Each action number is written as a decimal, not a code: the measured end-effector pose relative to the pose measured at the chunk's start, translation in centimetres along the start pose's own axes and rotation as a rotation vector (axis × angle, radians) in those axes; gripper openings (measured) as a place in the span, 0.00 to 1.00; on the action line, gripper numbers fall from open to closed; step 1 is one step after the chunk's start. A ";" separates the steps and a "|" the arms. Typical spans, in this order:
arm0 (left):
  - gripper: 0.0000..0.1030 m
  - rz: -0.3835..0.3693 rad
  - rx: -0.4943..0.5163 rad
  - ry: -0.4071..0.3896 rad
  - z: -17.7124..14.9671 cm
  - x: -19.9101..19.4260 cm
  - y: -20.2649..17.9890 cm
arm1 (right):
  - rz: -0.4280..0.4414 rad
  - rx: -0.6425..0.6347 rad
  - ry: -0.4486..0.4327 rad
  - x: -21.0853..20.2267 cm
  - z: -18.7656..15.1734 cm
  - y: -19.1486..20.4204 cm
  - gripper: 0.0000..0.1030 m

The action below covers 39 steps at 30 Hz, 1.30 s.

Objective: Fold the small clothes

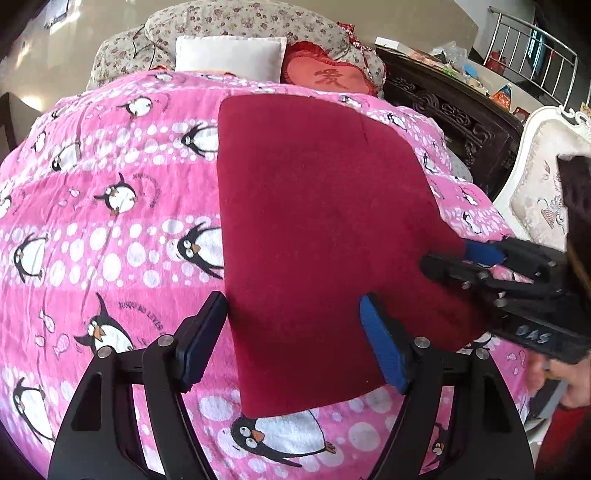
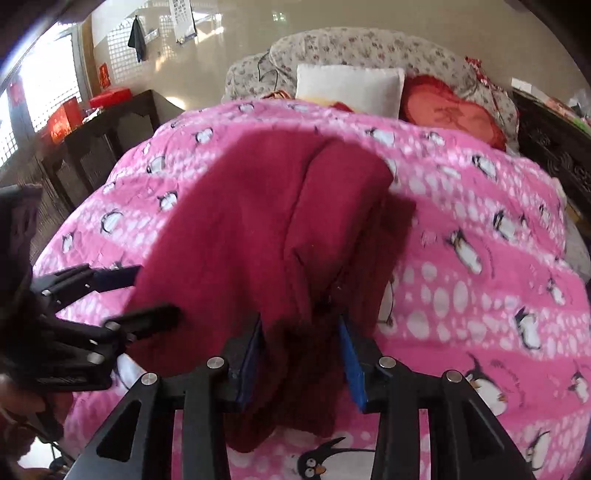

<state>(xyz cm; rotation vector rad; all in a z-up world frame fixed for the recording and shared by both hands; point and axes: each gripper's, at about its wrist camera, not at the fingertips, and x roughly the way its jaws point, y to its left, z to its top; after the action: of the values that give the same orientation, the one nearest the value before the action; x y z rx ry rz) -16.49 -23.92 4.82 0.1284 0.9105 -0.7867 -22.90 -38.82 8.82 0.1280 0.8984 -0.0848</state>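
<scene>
A dark red fleece garment lies folded on a pink penguin blanket. My left gripper is open, its fingers standing either side of the garment's near left edge. My right gripper also shows in the left wrist view at the garment's right edge. In the right wrist view the garment is bunched between the blue pads, which stand apart around the cloth. The left gripper shows at the left there, open.
A white pillow, a red heart cushion and a floral cushion sit at the far end. A dark carved cabinet and white chair stand on the right. A dark table stands on the left.
</scene>
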 end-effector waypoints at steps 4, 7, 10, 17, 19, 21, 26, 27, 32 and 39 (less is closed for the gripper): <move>0.73 0.009 -0.006 -0.005 -0.2 0.0 -0.1 | 0.010 0.040 -0.029 -1.4 -0.2 -0.4 0.37; 0.73 0.005 -0.016 -0.002 -0.2 0.0 0.1 | 0.002 0.043 -0.073 -3.4 -0.2 0.0 0.37; 0.73 0.012 -0.016 -0.006 -0.3 0.0 0.0 | 0.050 0.046 -0.128 -5.2 0.1 0.7 0.37; 0.73 0.021 -0.012 -0.003 -0.2 0.0 -0.1 | 0.081 0.017 -0.131 -3.4 1.2 2.0 0.37; 0.73 0.020 -0.008 -0.001 -0.3 -0.1 -0.1 | 0.027 0.031 -0.091 -1.8 1.1 1.3 0.37; 0.73 0.019 -0.006 0.000 -0.3 -0.1 -0.1 | -0.010 0.059 -0.037 -0.2 0.7 0.3 0.37; 0.73 0.013 -0.011 0.009 -0.3 0.2 0.1 | 0.061 0.134 -0.051 -0.3 -0.1 -0.9 0.37; 0.73 0.013 -0.013 0.009 -0.4 0.3 0.1 | 0.067 0.142 -0.057 -0.7 -0.1 -1.0 0.37; 0.73 0.011 -0.017 0.014 -0.3 0.2 0.1 | 0.041 0.106 -0.159 -4.4 0.5 0.5 0.37; 0.73 0.012 -0.023 0.003 0.4 -1.1 0.2 | 0.045 0.056 -0.184 -4.1 2.0 1.7 0.37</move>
<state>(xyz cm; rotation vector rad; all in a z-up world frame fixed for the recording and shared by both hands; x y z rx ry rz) -16.46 -23.30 5.80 0.1153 0.9206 -0.7649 -23.65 -37.34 13.38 0.1898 0.7094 -0.0788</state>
